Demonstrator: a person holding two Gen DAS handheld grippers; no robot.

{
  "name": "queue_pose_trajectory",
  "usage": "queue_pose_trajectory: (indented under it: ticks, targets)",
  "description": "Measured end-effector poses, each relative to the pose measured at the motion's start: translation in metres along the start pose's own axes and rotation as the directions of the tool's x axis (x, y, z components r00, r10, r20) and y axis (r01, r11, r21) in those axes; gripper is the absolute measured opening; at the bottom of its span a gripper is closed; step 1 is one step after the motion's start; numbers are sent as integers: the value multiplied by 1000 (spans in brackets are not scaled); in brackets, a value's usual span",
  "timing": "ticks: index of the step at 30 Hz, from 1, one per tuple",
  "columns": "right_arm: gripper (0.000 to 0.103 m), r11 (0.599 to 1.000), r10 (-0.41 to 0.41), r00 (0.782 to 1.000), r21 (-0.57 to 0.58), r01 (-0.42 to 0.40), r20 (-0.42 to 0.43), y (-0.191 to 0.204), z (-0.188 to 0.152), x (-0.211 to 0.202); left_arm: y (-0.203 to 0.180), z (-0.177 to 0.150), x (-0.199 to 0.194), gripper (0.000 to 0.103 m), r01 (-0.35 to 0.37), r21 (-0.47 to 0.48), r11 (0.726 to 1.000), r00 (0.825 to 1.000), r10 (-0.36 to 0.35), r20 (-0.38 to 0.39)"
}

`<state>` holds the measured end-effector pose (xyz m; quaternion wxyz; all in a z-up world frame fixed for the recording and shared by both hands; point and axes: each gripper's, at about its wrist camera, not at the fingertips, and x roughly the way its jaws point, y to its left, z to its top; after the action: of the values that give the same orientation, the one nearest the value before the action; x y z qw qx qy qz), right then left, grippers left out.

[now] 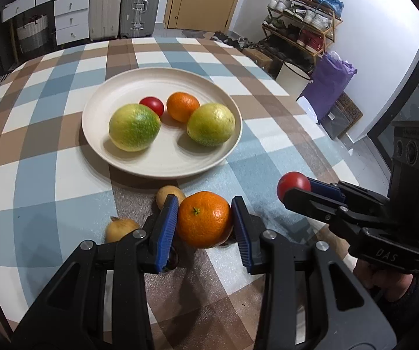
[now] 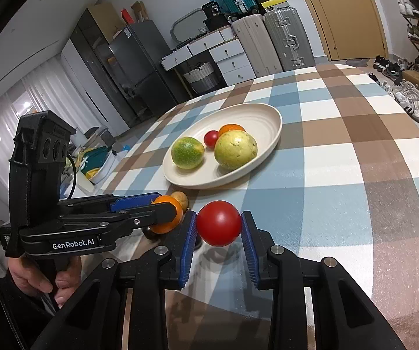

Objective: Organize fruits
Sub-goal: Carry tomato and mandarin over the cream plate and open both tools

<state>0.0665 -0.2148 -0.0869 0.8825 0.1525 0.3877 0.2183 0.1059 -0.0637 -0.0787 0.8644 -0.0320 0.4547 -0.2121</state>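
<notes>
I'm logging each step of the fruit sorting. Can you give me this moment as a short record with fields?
left gripper: shut on round orange mandarin
right gripper: shut on round red tomato
round cream plate: two yellow-green citrus fruits, a small red tomato, an orange mandarin
checked tablecloth: two small tan fruits by the left gripper

Orange mandarin (image 1: 203,218) and red tomato (image 2: 218,223) held off the cloth; four fruits on cream plate (image 1: 163,163)
</notes>
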Motion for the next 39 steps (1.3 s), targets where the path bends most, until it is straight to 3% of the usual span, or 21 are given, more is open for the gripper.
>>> queue_pose_trajectory:
  ticks: [14,21,39]
  targets:
    - [31,999,37,999,12,-37,14,3,29,8,6,30,-16,35,47,-19,999,998,-46,52]
    - [31,999,45,999,5,-45,11,4,56,17,15,61,-16,35,61,-32,998,996,-59,72]
    - [31,999,30,1000,31,-30,-9,-14,124,63,50,138,30,35,57,-62,996,997,-54,52]
